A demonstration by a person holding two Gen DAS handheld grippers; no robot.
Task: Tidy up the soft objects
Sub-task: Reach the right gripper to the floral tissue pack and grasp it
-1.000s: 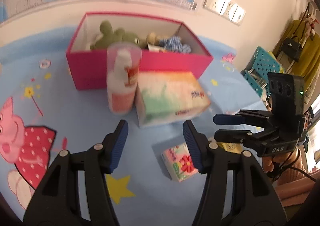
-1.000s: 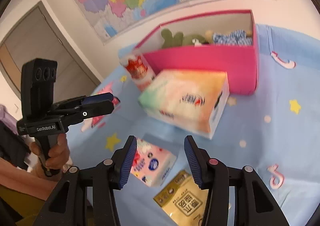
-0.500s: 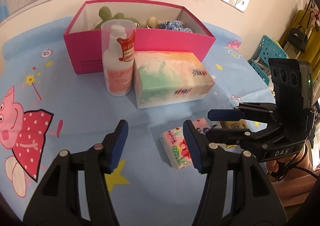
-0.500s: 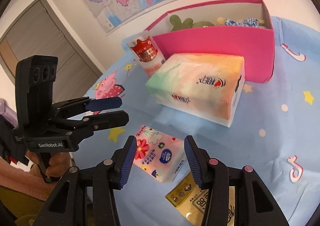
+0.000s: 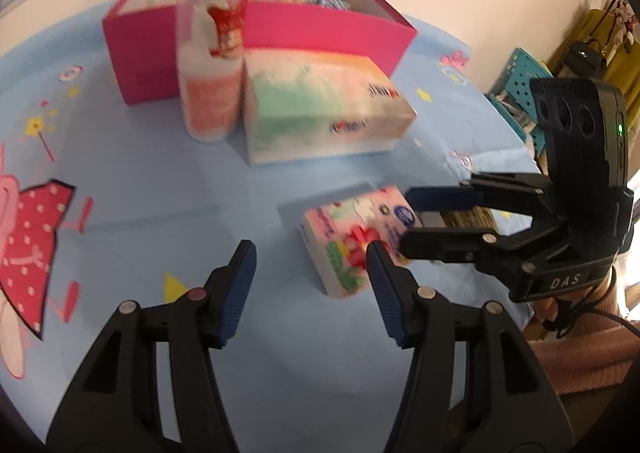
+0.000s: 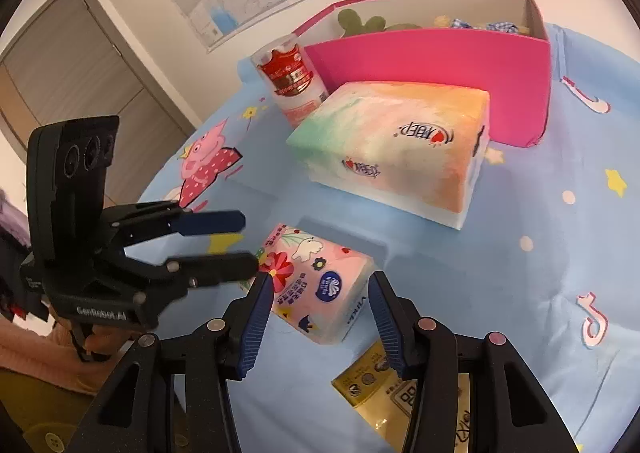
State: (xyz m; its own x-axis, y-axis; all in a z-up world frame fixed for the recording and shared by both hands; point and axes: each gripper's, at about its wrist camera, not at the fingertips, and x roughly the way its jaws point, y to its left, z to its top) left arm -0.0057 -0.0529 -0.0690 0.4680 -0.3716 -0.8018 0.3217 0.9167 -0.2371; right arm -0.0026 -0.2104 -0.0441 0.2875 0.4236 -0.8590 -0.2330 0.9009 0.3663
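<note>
A small floral tissue pack [image 6: 316,281] lies on the blue cloth; it also shows in the left wrist view [image 5: 352,241]. My right gripper [image 6: 320,289] is open with its fingers on either side of the pack's near end. My left gripper [image 5: 308,265] is open, just left of the pack; it appears in the right wrist view [image 6: 240,241] with its tips beside the pack. A large pastel tissue box [image 6: 396,145] lies behind, in front of a pink box [image 6: 460,53] holding a green plush [image 6: 360,23] and blue checked fabric [image 6: 496,25].
A clear-capped bottle with a red label [image 6: 296,81] stands left of the tissue box. A gold packet [image 6: 400,385] lies under my right gripper. The cloth has Peppa Pig prints. A wall with a map is behind; a teal basket [image 5: 516,89] is at the right.
Both grippers moved lower and closer to the floral pack. My right gripper now straddles its near end, and my left gripper's tips have come up beside it.
</note>
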